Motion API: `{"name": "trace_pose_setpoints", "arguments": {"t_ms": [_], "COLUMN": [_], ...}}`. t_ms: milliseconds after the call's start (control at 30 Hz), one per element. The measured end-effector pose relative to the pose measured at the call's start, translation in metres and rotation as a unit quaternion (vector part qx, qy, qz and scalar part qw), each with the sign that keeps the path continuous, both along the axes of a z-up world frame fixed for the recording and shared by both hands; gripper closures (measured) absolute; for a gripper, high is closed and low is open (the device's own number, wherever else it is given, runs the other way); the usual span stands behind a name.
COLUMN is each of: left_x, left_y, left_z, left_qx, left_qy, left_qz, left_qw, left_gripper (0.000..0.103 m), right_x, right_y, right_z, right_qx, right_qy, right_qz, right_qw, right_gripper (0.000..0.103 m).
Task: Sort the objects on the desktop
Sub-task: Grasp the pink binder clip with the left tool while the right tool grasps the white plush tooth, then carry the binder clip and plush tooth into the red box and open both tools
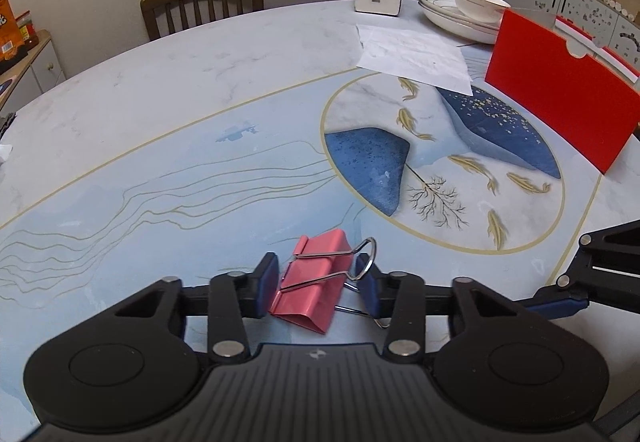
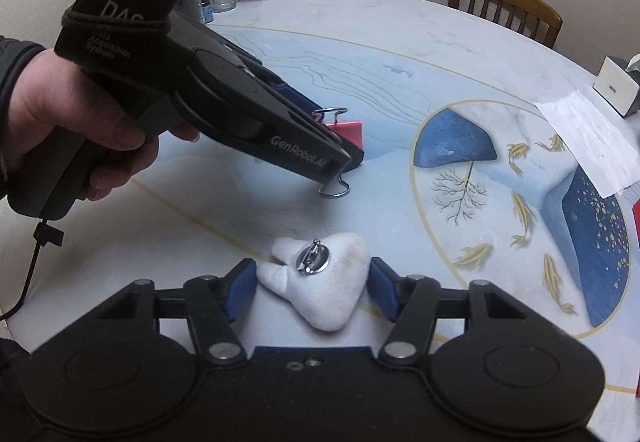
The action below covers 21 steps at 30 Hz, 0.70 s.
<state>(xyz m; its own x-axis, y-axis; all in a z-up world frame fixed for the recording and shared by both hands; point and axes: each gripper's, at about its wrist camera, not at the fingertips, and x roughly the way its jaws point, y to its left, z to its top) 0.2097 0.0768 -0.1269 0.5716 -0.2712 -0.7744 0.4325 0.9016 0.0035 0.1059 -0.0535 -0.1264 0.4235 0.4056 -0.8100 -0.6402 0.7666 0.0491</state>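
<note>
Left tool (image 1: 318, 284) was clamped on the pink binder clip (image 1: 314, 282), which sat on the table (image 1: 180, 146). Right tool (image 2: 312, 286) was half open around the white tooth-shaped plush (image 2: 324, 282), pads not clearly pressing.

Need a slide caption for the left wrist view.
Left tool shut on pink binder clip on the patterned table.

A pink metal binder clip (image 1: 316, 282) lies on the round marble-patterned tabletop (image 1: 160, 122), a white tooth-shaped plush brooch (image 2: 320, 282) nearer; a red cardboard folder (image 1: 560, 98) stands far right.
</note>
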Motion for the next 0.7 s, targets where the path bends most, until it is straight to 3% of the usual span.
{"name": "trace_pose_setpoints", "arguments": {"t_ms": [300,700], "left_x": [-0.003,-0.009], "left_y": [-0.007,-0.034], "left_z": [0.0,0.001], "left_qx": [0.002,0.005], "left_qy": [0.002,0.012], "left_qz": [0.001,0.006], "left_qw": [1.0,0.9999], "left_gripper": [0.066,0.067], "right_x": [0.001,0.005], "right_y": [-0.018,-0.078], "right_z": [0.002,0.01], "right_qx": [0.0,0.009], "right_qy": [-0.001,-0.004], "right_qz": [-0.019,-0.082], "right_qw": [1.0,0.997], "right_gripper": [0.048,0.049]}}
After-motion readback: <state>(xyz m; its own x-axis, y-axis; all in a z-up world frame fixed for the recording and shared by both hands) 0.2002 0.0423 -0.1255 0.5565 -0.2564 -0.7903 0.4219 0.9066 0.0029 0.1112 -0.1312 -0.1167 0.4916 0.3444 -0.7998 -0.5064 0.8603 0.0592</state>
